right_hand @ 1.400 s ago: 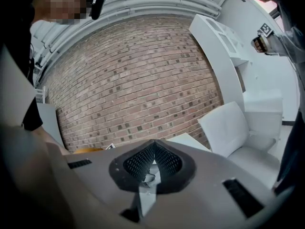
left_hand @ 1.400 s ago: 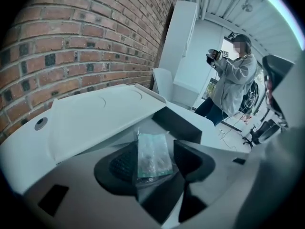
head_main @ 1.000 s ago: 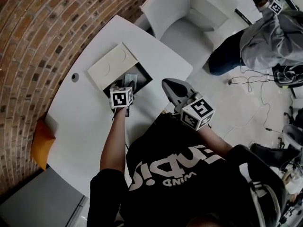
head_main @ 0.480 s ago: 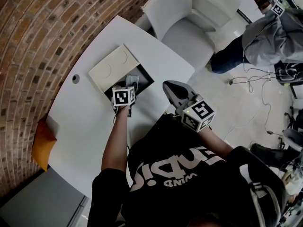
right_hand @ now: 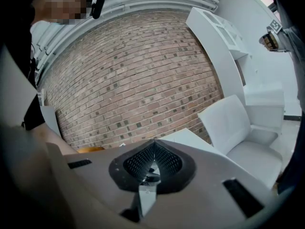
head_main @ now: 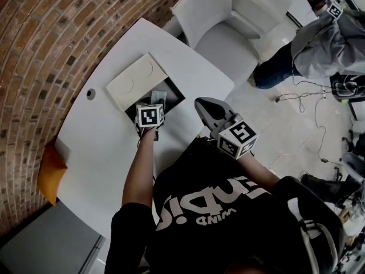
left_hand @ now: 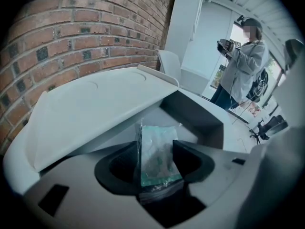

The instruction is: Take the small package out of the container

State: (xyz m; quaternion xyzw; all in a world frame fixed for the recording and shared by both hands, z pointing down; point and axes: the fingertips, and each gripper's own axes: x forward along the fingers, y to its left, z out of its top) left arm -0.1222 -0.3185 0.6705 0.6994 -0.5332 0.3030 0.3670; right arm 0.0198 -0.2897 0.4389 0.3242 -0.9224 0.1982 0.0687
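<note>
A small clear-wrapped package with a greenish tint stands upright between the jaws of my left gripper, which is shut on it. In the head view the left gripper hangs over the dark opening of the container set in the white table; the package's top shows just beyond the marker cube. The container's pale lid is swung open to the left, seen as a broad slab in the left gripper view. My right gripper is held off the table's edge, shut and empty.
The white table runs along a curved brick wall. A white armchair stands beyond the table. Another person holding grippers stands at the far right, cables on the floor nearby. An orange cushion lies at the left.
The left gripper has shifted slightly up and toward the container opening with the package between its jaws. The right gripper has barely moved.
</note>
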